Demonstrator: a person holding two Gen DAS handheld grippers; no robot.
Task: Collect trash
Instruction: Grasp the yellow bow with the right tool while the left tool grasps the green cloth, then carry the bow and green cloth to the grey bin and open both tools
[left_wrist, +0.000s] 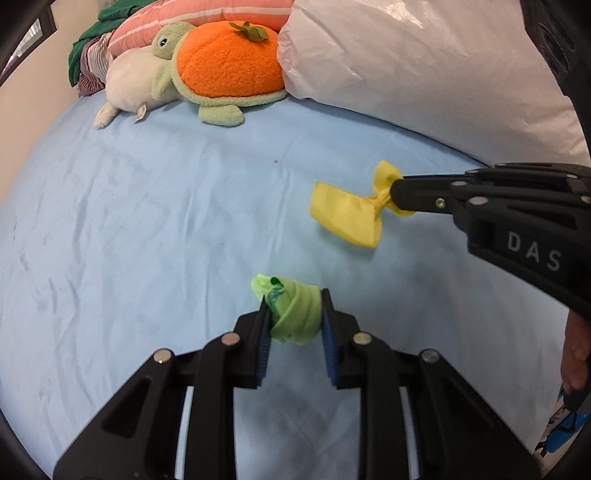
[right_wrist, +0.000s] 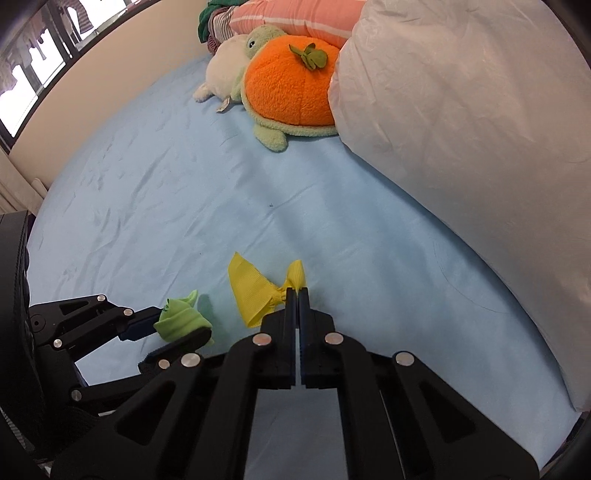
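My left gripper (left_wrist: 295, 306) is shut on a crumpled light-green scrap (left_wrist: 295, 314), held just above the blue bed sheet (left_wrist: 147, 221). My right gripper (right_wrist: 298, 291) is shut on a yellow ribbon scrap (right_wrist: 255, 291), pinching its narrow middle; the wide end hangs left. In the left wrist view the right gripper (left_wrist: 395, 195) comes in from the right with the yellow scrap (left_wrist: 347, 214). In the right wrist view the left gripper (right_wrist: 173, 328) sits at lower left with the green scrap (right_wrist: 181, 321). The two scraps are close but apart.
A big white plastic bag (left_wrist: 424, 62) lies at the far right of the bed; it also shows in the right wrist view (right_wrist: 461, 129). An orange-shelled plush turtle (left_wrist: 225, 62), a white plush (left_wrist: 129, 81), a pink pillow (left_wrist: 207, 14) and clothes lie at the far end. A window (right_wrist: 33, 74) is at the left.
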